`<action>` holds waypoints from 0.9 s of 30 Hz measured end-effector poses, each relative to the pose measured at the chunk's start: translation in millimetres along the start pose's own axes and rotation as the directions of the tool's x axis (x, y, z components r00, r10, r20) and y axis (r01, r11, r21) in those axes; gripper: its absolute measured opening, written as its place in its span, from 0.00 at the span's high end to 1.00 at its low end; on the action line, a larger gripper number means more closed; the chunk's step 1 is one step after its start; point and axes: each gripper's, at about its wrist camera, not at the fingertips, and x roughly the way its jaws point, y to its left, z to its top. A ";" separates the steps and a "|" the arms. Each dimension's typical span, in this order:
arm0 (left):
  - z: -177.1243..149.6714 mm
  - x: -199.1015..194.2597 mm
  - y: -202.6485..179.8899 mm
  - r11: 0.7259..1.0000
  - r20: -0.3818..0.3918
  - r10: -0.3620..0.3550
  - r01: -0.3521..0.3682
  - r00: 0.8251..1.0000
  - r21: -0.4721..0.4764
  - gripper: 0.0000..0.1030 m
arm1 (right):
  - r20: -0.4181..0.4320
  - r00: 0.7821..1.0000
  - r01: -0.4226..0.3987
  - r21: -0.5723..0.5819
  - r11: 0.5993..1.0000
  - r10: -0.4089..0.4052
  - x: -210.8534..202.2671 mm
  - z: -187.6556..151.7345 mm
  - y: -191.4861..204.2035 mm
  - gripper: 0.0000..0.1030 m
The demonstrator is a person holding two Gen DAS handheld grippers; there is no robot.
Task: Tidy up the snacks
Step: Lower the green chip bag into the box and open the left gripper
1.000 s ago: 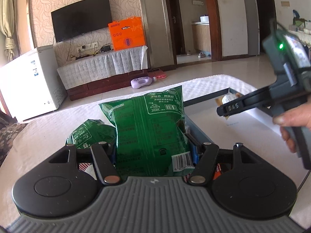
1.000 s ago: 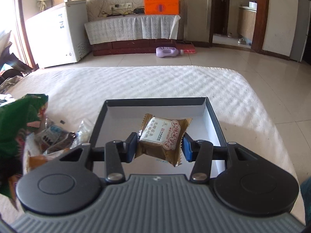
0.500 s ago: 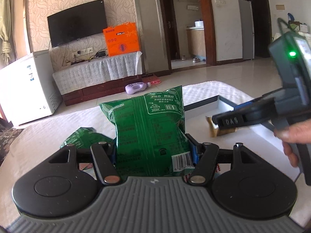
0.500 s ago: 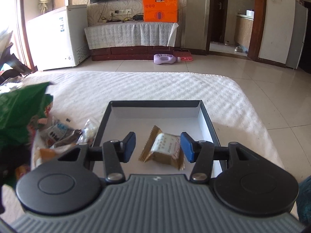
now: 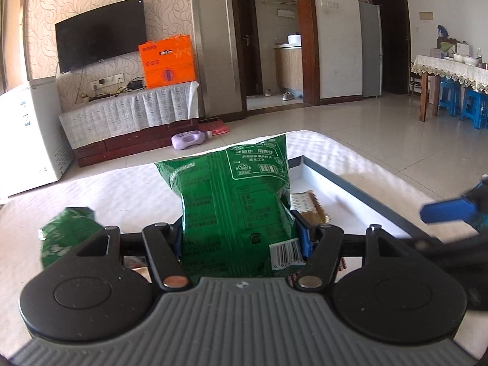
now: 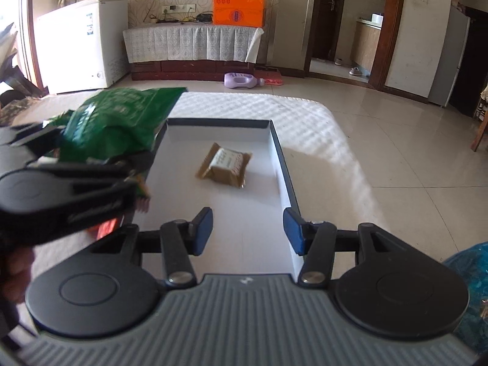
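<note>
Your left gripper (image 5: 241, 231) is clamped on the upright green snack bag (image 5: 235, 201) at frame centre; only this view shows its barcode and white Chinese print, too small to read. Your right gripper (image 6: 247, 231) stands released, low centre, over the white tray (image 6: 274, 140). Its view shows the whole brown-wrapped pastry (image 6: 227, 166) lying mid-tray.

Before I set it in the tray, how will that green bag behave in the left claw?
The green bag looks puffed with air, so probably light. Its film creases at the left claw, so likely floppy. Standing tall, it may topple in the tray.
</note>
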 end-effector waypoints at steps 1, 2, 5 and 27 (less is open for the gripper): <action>0.4 5.7 -4.2 1.000 -0.006 -0.006 0.006 1.000 -0.004 0.33 | -0.001 1.000 0.005 -0.004 1.000 -0.005 -1.9 -1.6 0.0 0.48; -0.1 10.1 -7.1 1.000 -0.012 -0.010 0.010 1.000 -0.006 0.33 | -0.001 1.000 0.007 -0.010 1.000 -0.007 -3.4 -2.6 0.6 0.48; -1.6 27.9 -19.6 1.000 -0.026 -0.022 0.022 0.999 0.003 0.33 | -0.002 1.000 0.004 -0.024 1.000 -0.004 -3.4 -2.9 1.8 0.48; 8.5 94.2 -35.1 0.998 -0.080 -0.065 0.064 0.995 -0.019 0.11 | -0.031 1.000 -0.003 -0.065 0.998 0.001 7.0 -6.4 4.6 0.48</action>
